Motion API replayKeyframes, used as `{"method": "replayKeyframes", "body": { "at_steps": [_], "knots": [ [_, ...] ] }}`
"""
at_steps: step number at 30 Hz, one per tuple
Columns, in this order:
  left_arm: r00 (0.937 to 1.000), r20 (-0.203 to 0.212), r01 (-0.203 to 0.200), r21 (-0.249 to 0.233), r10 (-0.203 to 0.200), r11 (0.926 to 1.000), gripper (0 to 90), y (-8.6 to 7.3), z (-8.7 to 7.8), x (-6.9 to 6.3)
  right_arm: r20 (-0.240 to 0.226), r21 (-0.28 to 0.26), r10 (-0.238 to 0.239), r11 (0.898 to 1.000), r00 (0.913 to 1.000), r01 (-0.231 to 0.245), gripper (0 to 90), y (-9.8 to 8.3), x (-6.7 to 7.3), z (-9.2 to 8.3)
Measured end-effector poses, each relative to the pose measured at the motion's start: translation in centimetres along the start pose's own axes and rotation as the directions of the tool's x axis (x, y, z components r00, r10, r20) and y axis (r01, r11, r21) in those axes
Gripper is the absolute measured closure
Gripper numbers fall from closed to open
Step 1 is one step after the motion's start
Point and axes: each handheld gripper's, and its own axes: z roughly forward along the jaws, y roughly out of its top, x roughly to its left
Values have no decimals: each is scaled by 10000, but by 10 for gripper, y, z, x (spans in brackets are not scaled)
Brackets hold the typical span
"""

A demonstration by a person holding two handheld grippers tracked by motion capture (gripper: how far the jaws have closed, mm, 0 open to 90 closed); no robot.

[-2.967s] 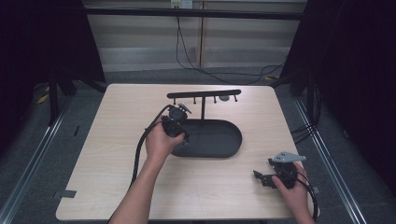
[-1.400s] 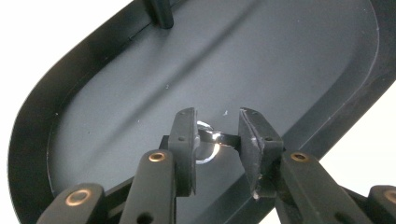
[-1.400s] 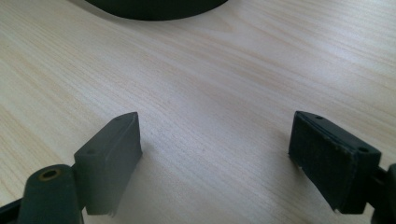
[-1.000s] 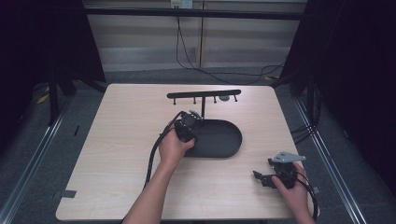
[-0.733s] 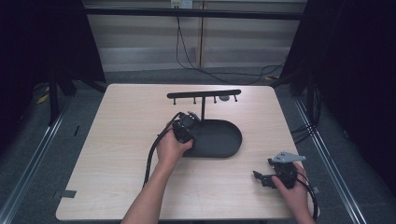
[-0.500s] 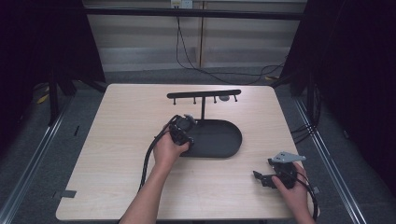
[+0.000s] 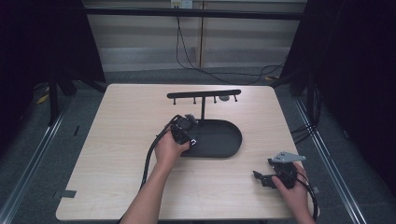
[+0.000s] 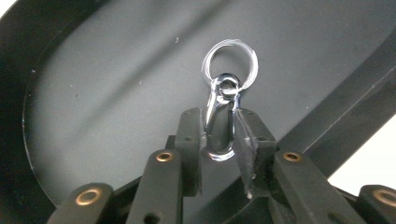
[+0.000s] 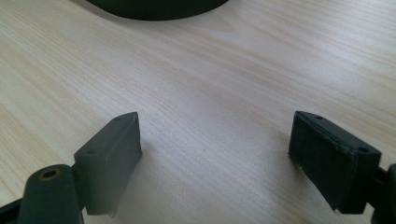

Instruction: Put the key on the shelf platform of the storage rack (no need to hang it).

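Wood table (image 7: 116, 140): left gripper (image 8: 219, 140) jaws pinch keyring clasp (image 8: 222, 126) over black tray (image 8: 116, 93); right gripper (image 9: 215, 158) jaws wide, empty.

A glossy metal clip (image 8: 220, 122) and ring (image 8: 229, 63) lie over a matt black tray (image 8: 116, 88); the table (image 9: 233, 70) is pale wood grain.

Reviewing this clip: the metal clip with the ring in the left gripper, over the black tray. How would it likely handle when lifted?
The clip looks like rigid polished metal, so it may be slippery between the left gripper pads. The ring hangs from a small loop at the clip's tip, so it will probably swing freely. Both look thin, so likely light; if dropped, they would probably land on the tray.
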Motion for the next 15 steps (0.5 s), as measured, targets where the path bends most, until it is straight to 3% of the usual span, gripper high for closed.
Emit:
{"method": "replayKeyframes", "body": {
  "at_steps": [15],
  "knots": [
    [9997,-236,52,-23,-52,10000,660,-4,1,2,1,0,-16,10000,10000,16,165,0,0,0]
  ]
}}
